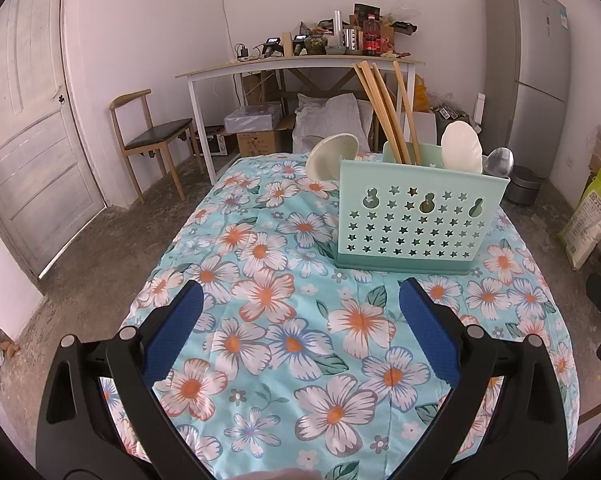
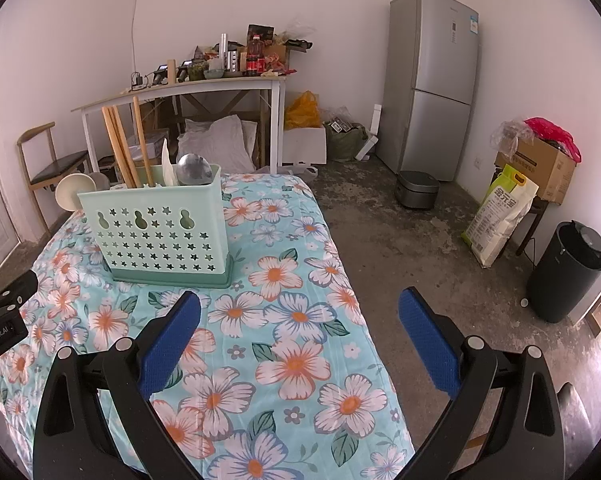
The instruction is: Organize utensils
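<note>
A pale green utensil holder, its front wall punched with star-shaped and gourd-shaped holes, stands upright on the bench, toward the far edge and nearer the right-hand side in the left wrist view. Several wooden chopsticks lean out of its left compartment, tilted to the left; a white ceramic spoon stands upright in the middle, and a metal spoon shows its bowl above the rim at the right end. Just beyond the holder's left end lies a cream-coloured bowl, tipped on its side with its opening toward the camera; whether it touches the holder cannot be told. The bench is covered by a light blue cloth printed with orange-centred flowers. The left tongs hang over the near part of the bench, blue pads spread wide apart with nothing between them, the holder well beyond their tips. The right tongs are likewise spread wide and empty, poised over the right edge of the bench, so that one pad sits over the cloth and the other over the bare floor, with the holder ahead and to their left.
</note>
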The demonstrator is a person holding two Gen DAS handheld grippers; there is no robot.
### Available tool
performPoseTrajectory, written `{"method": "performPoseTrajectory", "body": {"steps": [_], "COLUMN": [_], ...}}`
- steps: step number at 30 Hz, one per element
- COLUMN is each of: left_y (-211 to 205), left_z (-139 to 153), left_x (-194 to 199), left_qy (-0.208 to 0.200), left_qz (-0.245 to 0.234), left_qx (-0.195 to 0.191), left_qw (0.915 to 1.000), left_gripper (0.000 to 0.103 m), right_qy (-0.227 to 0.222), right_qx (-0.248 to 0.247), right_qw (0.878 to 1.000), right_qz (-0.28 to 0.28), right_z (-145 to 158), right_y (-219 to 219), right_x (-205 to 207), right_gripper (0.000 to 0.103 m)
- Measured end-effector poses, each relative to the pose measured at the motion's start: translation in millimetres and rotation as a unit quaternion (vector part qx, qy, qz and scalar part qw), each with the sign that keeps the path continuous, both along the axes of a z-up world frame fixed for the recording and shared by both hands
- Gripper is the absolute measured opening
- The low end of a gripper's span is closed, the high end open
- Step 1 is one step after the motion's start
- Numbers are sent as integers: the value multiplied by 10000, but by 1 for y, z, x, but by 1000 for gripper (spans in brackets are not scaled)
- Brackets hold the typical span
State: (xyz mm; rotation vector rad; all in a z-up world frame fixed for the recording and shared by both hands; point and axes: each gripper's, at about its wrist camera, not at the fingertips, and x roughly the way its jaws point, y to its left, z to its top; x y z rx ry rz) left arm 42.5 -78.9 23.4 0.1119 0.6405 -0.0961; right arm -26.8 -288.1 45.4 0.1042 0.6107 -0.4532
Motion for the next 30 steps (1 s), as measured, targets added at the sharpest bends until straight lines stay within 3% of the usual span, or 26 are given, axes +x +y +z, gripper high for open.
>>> {"method": "performPoseTrajectory", "body": {"steps": [30], "left_y": [0], "left_z": [1], "left_x": [-1], "left_qy": [-2], "left_qz": [10], "left_qx": [-9], "left_qw": [10000], "left_gripper": [95], "right_qy": [-18], "right_qx": [-8], "right_qw": [10000], "right_qz": [16], "right_z": [3], "right_y": [1], "right_x": [1], "right_gripper": [96]}}
